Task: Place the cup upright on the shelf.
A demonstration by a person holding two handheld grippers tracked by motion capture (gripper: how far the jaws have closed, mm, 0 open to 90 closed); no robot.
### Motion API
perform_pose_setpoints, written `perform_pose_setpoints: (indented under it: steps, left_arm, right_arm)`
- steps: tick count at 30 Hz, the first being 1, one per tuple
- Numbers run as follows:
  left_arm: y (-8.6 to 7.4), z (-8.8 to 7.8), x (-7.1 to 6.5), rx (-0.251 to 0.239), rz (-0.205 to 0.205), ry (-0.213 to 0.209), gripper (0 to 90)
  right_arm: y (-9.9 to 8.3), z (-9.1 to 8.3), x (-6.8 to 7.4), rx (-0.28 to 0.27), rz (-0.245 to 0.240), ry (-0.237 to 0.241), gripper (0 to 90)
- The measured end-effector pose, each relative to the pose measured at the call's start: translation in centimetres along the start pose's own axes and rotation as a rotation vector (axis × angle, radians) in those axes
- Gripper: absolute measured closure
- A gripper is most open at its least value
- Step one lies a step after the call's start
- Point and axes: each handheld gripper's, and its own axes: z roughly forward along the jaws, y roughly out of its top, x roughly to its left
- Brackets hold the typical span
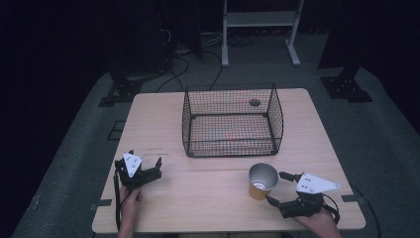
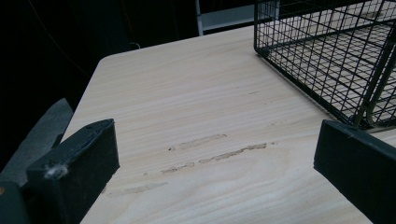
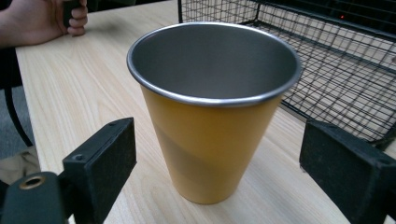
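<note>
Upright yellow steel-lined tapered cup [image 3: 212, 116] near the tabletop's front edge: rigid, light, slippery (best gripped mid-wall). Right gripper [image 3: 219, 163] jaws are held apart around it; left gripper [image 2: 210, 163] jaws apart, empty.

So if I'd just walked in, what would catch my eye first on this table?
Probably the yellow cup with its shiny metal inside, standing upright near the table's front edge, between the open jaws of the right gripper without being touched. Behind it, mid-table, sits a black wire basket with nothing in it. The left gripper rests open at the front left, over bare wood.
</note>
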Motion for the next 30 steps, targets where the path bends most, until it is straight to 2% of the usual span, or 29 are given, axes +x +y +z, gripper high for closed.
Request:
perform_pose_setpoints:
  steps: [22,30]
  left_arm:
    - [0.0,0.0,0.0,0.000,0.000,0.000,0.0]
    - [0.0,0.0,0.0,0.000,0.000,0.000,0.0]
  right_arm:
    - [1.0,2.9,0.0,0.020,0.008,-0.001,7.4]
    - [1.3,3.6,0.0,0.009,0.008,-0.002,7.4]
